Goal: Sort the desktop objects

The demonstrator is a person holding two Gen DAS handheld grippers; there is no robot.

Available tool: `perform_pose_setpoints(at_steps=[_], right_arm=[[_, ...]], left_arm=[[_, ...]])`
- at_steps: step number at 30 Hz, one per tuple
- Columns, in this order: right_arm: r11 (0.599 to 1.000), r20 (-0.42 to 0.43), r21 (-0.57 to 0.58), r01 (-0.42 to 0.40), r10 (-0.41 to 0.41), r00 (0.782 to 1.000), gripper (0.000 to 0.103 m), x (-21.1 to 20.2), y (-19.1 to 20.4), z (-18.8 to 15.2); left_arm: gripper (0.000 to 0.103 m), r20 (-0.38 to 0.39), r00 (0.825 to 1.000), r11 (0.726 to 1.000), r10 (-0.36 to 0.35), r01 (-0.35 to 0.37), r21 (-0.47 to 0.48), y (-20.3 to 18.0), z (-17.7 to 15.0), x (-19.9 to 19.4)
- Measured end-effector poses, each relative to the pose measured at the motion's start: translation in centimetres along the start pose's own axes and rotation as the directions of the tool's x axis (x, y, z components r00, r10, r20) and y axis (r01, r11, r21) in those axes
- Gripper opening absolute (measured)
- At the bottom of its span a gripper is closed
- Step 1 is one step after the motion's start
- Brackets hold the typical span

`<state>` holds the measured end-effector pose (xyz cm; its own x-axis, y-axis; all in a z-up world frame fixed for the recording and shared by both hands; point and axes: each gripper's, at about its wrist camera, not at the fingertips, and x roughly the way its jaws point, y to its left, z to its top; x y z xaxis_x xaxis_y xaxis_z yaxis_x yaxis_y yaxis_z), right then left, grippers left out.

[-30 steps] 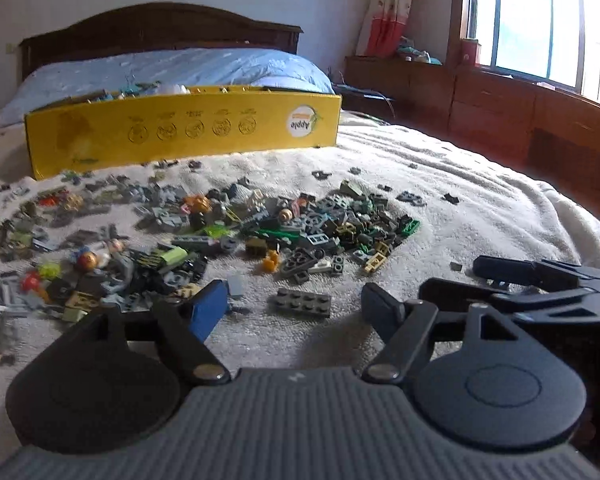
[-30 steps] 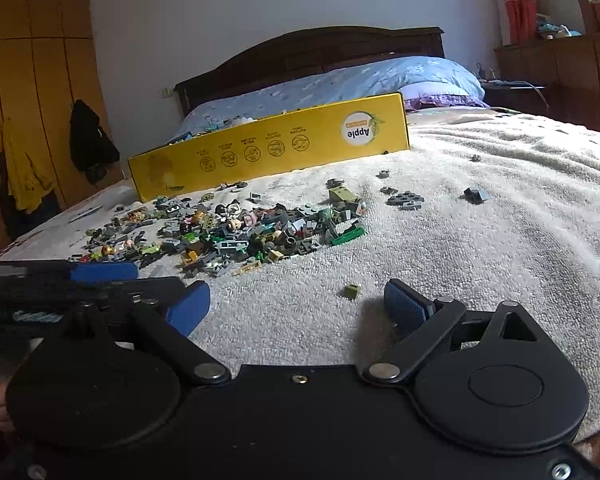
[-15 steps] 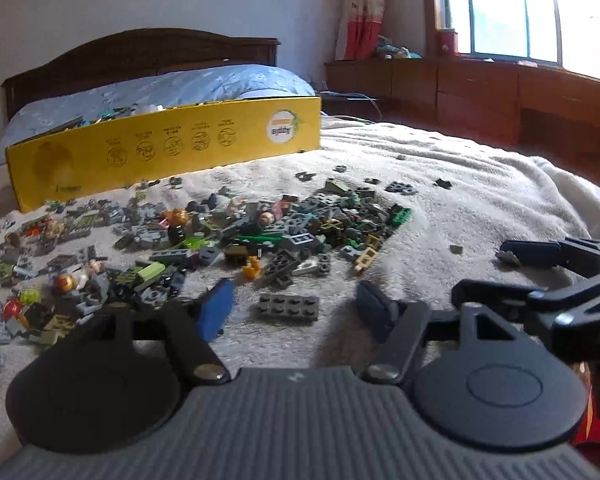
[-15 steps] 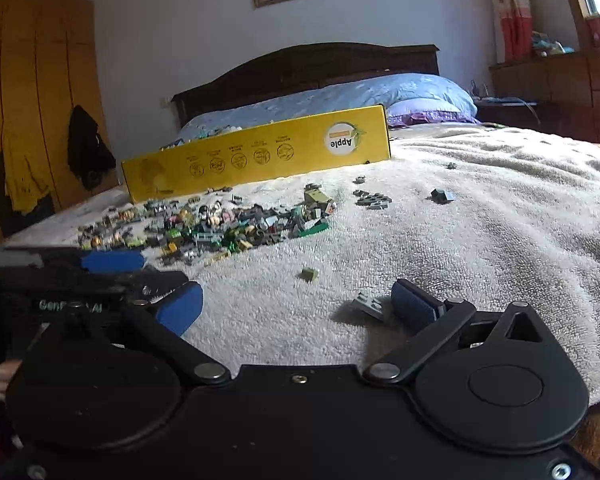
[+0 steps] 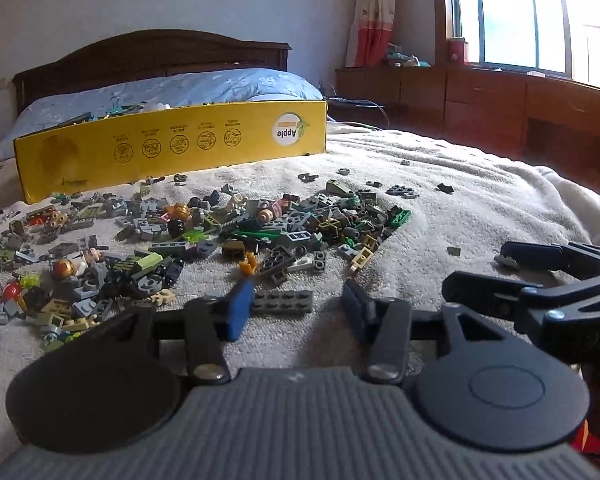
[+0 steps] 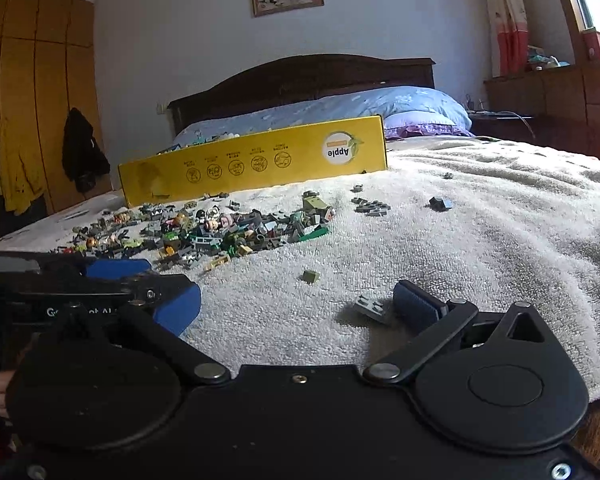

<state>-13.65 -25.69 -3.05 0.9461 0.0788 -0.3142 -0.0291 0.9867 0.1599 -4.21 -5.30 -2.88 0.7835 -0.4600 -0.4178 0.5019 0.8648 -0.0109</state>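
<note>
A heap of small toy bricks (image 5: 236, 236) lies spread on a white towel-covered bed (image 5: 480, 208); it also shows in the right wrist view (image 6: 220, 236). My left gripper (image 5: 296, 308) is open and low over the bed, with a dark grey studded plate (image 5: 284, 301) lying between its fingers. My right gripper (image 6: 296, 304) is open, with a small grey plate (image 6: 370, 308) just inside its right finger (image 6: 416, 308). A small olive brick (image 6: 311, 276) lies ahead of it. The right gripper also appears at the right edge of the left wrist view (image 5: 540, 276).
A long yellow cardboard box (image 5: 172, 148) stands behind the heap, with bits inside. Loose dark bricks (image 6: 372, 207) lie scattered to the right. A blue pillow (image 5: 172, 92) and dark headboard (image 5: 148, 60) are behind. A wooden cabinet (image 5: 500, 100) runs under the window.
Both grippers have pulled back and tilted up, showing more of the room. The grey plate has come into view by the right gripper's right finger. Both stay open.
</note>
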Motion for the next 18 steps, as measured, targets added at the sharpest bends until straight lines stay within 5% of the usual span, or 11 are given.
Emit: perform_pose_setpoints(at_steps=[2, 12, 18], right_arm=[[1.000, 0.005, 0.001, 0.001, -0.001, 1.000, 0.103, 0.0, 0.1, 0.2], [0.999, 0.018, -0.045, -0.014, 0.015, 1.000, 0.102, -0.6, 1.1, 1.2], [1.000, 0.008, 0.013, -0.003, 0.003, 1.000, 0.079, 0.8, 1.6, 1.5]], left_arm=[[0.034, 0.001, 1.000, 1.000, 0.004, -0.004, -0.004, 0.1, 0.2, -0.1], [0.034, -0.011, 1.000, 0.997, 0.014, -0.015, -0.079, 1.6, 1.1, -0.8], [0.035, -0.006, 0.998, 0.990, 0.066, -0.066, -0.124, 3.4, 1.6, -1.9]])
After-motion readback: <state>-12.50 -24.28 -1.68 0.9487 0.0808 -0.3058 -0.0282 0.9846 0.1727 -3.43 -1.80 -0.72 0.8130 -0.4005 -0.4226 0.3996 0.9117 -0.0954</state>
